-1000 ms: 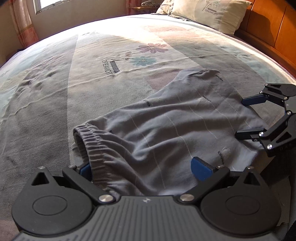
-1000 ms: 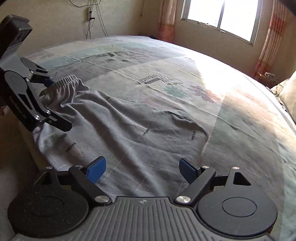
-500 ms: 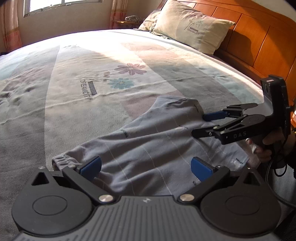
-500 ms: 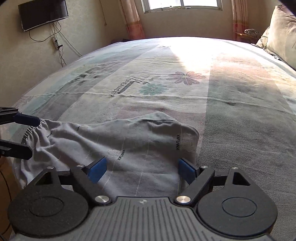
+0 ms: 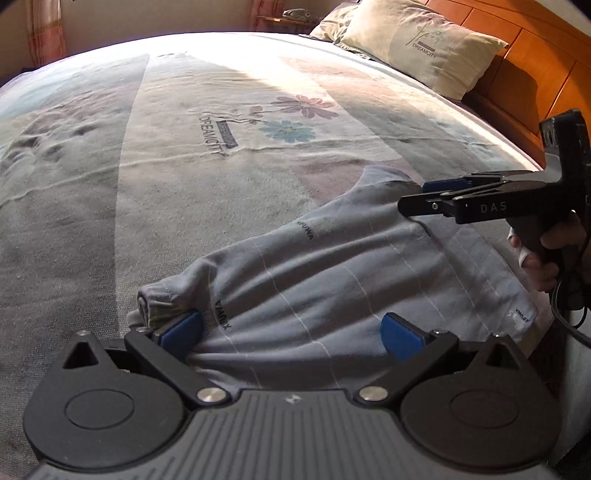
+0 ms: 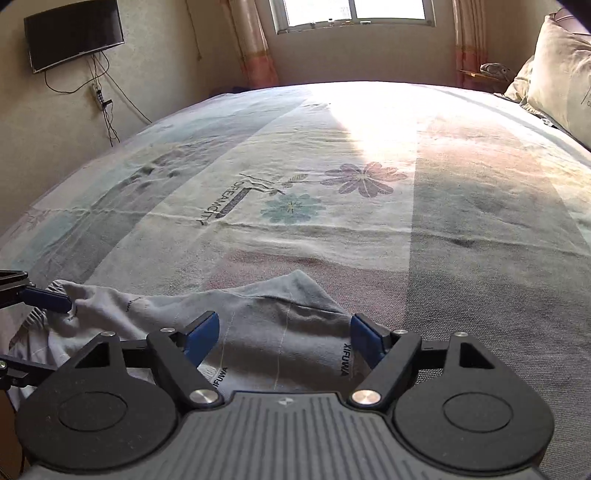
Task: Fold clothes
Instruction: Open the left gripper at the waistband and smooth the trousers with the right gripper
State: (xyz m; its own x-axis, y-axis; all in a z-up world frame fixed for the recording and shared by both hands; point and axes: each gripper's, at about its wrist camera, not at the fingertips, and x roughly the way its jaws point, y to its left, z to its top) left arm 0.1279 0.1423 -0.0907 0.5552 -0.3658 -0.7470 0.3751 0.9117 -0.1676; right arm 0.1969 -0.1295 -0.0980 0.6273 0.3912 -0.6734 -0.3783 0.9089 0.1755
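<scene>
1. Lying rumpled near the edge of the bed is a pale grey pair of cotton shorts with thin white stripes and small black lettering [image 5: 332, 266], spread across the flower-printed bedsheet [image 5: 221, 155].
2. The left gripper [image 5: 291, 330] has its blue-padded jaws spread wide over the garment; the left pad sits just beside the gathered elastic waistband [image 5: 159, 301], touching the cloth without pinching it.
3. The right gripper [image 6: 286, 338] is likewise released, its jaws wide apart above the opposite end of the shorts, near the raised leg corner [image 6: 303, 284].
4. Seen from the left wrist view, the right gripper is a black tool held side-on over the far leg opening, with a person's hand [image 5: 546, 258] around its handle.
5. A cream pillow [image 5: 417, 48] rests against the orange wooden headboard [image 5: 535, 74].
6. A dark wall-mounted television [image 6: 74, 35] and a bright window [image 6: 351, 11] appear in the right wrist view.
</scene>
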